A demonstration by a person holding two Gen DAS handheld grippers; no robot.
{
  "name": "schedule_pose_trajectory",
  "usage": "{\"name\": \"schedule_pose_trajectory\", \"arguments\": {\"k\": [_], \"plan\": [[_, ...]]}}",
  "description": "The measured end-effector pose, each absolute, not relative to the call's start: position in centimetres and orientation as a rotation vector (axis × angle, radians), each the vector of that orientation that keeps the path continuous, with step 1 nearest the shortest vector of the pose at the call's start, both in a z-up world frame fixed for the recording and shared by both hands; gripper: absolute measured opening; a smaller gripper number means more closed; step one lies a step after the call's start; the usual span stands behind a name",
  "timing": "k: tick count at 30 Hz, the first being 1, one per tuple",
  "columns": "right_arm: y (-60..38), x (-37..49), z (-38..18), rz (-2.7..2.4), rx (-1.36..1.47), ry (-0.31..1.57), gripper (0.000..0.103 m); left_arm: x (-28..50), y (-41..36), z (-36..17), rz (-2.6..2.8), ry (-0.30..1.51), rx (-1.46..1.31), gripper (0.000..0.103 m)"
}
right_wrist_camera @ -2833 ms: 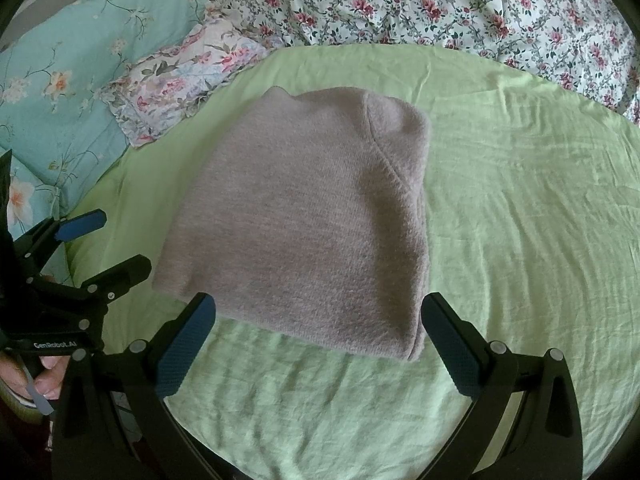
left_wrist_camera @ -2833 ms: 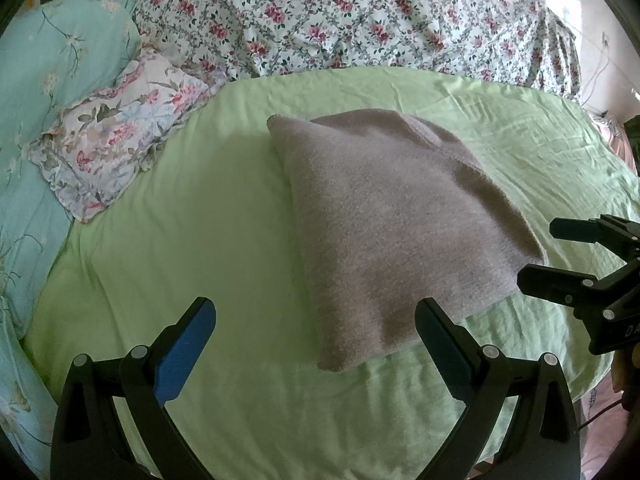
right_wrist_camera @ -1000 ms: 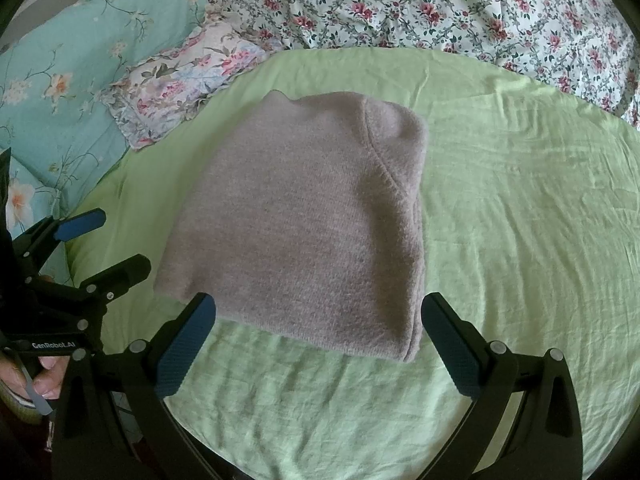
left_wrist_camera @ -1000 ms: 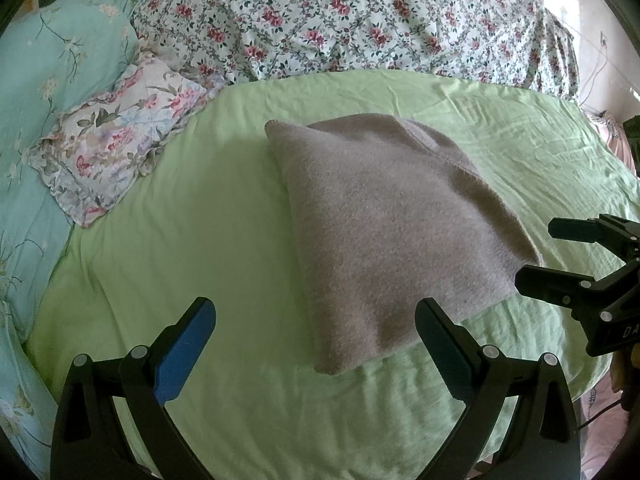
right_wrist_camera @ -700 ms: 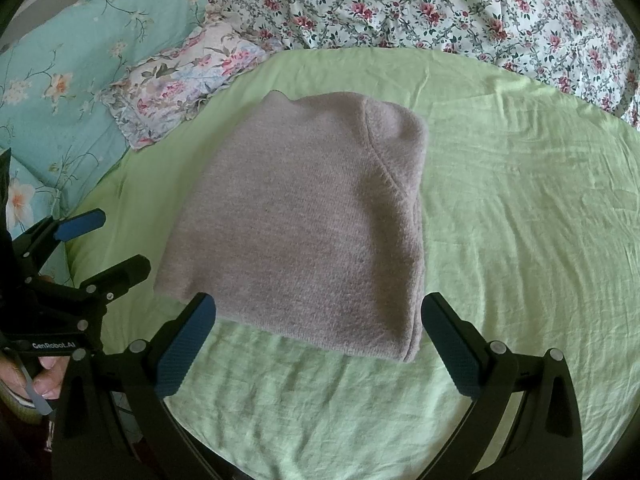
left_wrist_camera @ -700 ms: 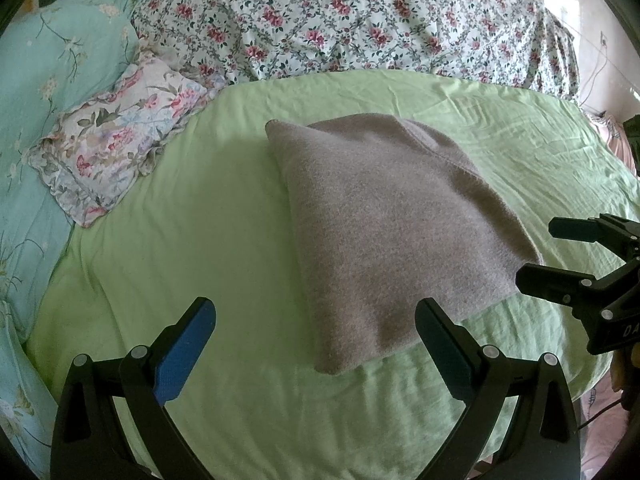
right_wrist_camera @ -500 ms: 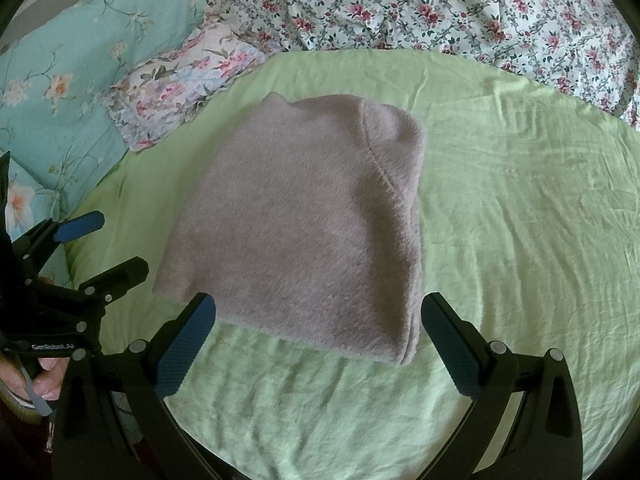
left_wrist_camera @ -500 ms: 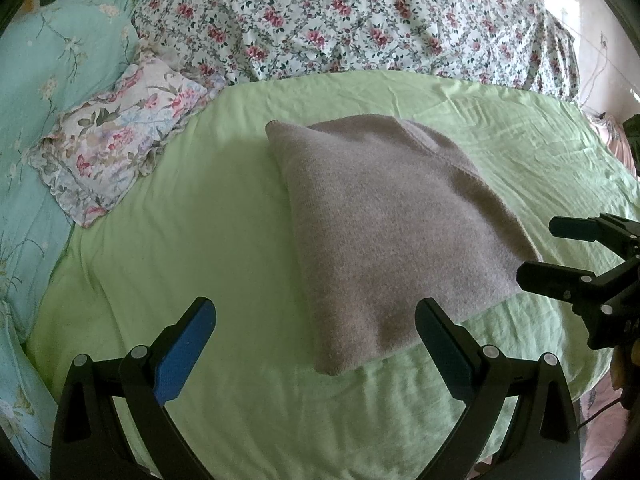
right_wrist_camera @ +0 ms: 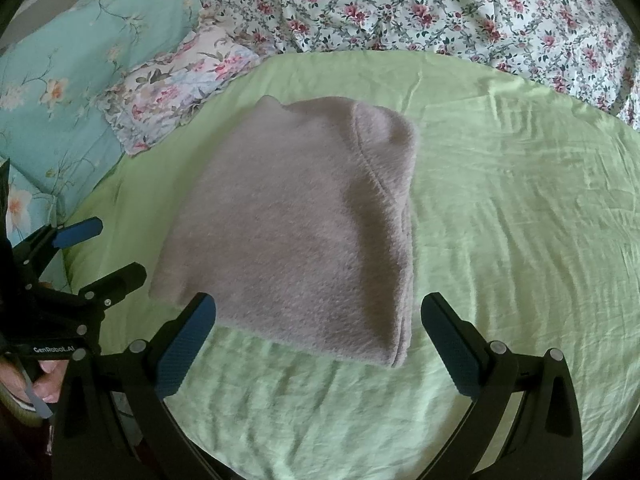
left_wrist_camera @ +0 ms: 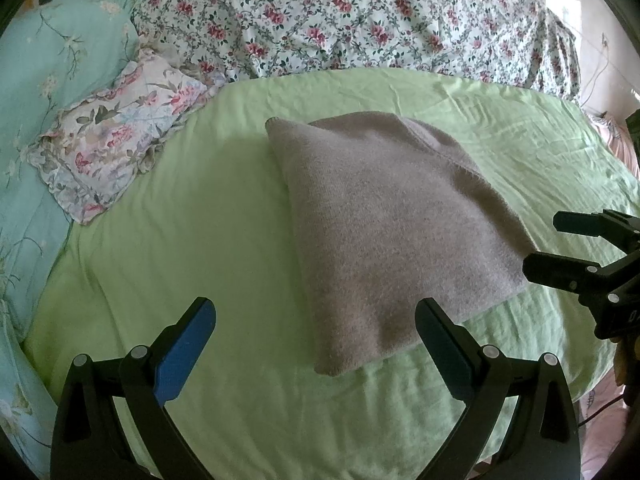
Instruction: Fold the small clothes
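A grey-brown knitted garment (left_wrist_camera: pixel 388 224) lies folded into a flat rectangle on the green bed sheet (left_wrist_camera: pixel 192 248); it also shows in the right wrist view (right_wrist_camera: pixel 296 232). My left gripper (left_wrist_camera: pixel 316 320) is open and empty, hovering just short of the garment's near corner. My right gripper (right_wrist_camera: pixel 318 316) is open and empty, hovering over the garment's near edge. Each gripper shows in the other's view, the right one (left_wrist_camera: pixel 560 248) at the garment's right side, the left one (right_wrist_camera: pixel 100 248) at its left side.
A floral pillow (left_wrist_camera: pixel 116 152) and a turquoise pillow (left_wrist_camera: pixel 48 80) lie at the left. A flowered quilt (left_wrist_camera: pixel 360 20) covers the far side of the bed. The bed's edge runs along the right (left_wrist_camera: pixel 592 380).
Nothing has visibly changed beyond a slight drift of both views; both grippers stay open and the garment lies still.
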State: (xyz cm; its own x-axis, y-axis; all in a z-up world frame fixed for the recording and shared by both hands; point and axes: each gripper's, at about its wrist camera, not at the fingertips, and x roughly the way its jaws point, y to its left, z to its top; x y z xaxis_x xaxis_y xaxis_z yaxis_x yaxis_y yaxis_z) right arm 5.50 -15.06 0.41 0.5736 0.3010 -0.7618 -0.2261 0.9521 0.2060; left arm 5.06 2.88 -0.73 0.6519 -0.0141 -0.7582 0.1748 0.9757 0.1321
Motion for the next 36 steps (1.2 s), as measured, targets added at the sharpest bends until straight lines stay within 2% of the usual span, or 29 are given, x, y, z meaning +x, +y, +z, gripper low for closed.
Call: {"name": "schedule_pose_trajectory", "arguments": {"k": [36], "plan": [[-15.6, 5.6, 1.7, 0.293, 0.098, 0.879, 0.102, 5.5, 2.6, -0.4, -0.106, 0.853, 0.211, 0.102]]}}
